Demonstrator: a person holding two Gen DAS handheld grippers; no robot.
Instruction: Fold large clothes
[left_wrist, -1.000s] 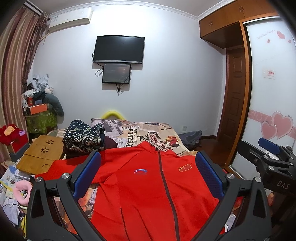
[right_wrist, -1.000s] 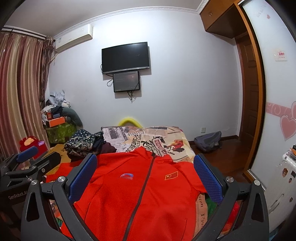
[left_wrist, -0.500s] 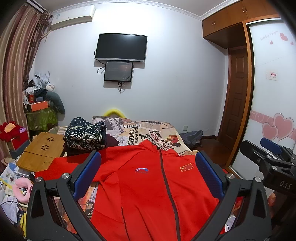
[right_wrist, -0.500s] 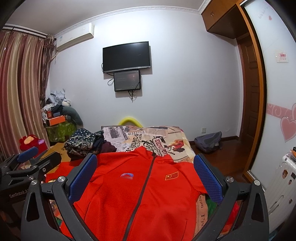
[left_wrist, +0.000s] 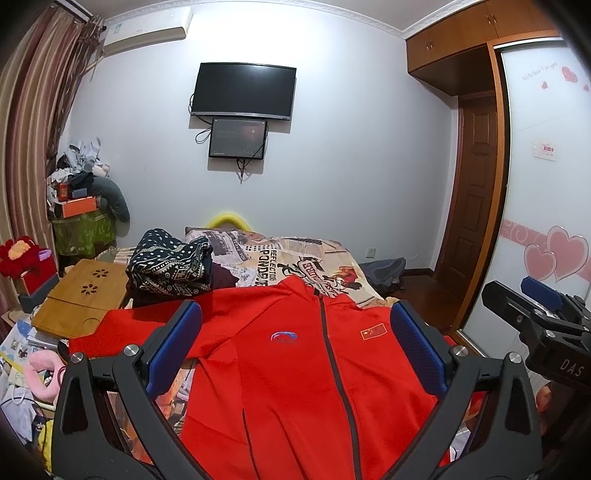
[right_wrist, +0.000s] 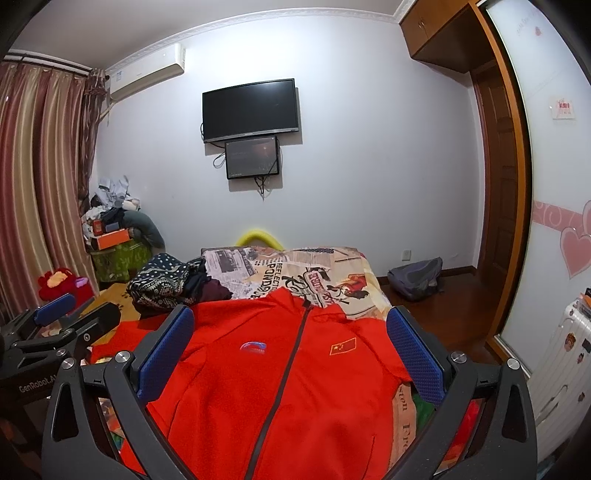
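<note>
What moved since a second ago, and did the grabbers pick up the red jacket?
Hardly anything. Both views tipped up a little. The left gripper and right gripper stay open, holding nothing. The red jacket still lies flat on the bed.

We are in a home bedroom: bed, wall television and wardrobe beyond our fingers
</note>
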